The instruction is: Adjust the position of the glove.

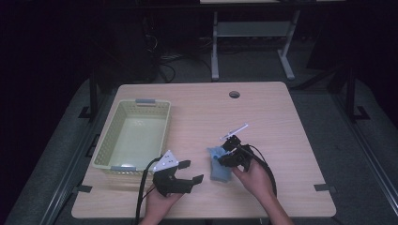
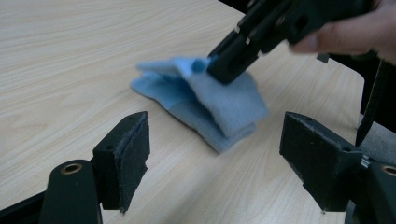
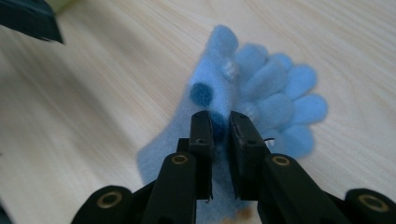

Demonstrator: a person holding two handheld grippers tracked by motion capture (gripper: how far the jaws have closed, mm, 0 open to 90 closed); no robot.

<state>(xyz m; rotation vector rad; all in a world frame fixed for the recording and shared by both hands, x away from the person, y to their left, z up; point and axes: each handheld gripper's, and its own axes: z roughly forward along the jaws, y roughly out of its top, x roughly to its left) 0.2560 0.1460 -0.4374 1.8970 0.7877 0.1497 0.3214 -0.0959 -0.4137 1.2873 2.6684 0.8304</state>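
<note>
Open left claw [image 1: 187, 171], blue sock [image 1: 218, 168], basket [image 1: 109, 140] beside

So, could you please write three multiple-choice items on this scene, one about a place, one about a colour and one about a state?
1. Where does the basket stand on the table in the high view?
A. at the left
B. at the far right
C. on top of the sock

2. What colour is the sock?
A. red
B. light blue
C. black

3. How do the jaws of the left gripper stand?
A. wide open, with nothing between them
B. shut on the sock
C. shut on the basket's rim

Answers:
1 A, as it sits by the table's left edge.
2 B, as both gripper views show pale blue fleece.
3 A, as only the right gripper pinches the sock.
</note>
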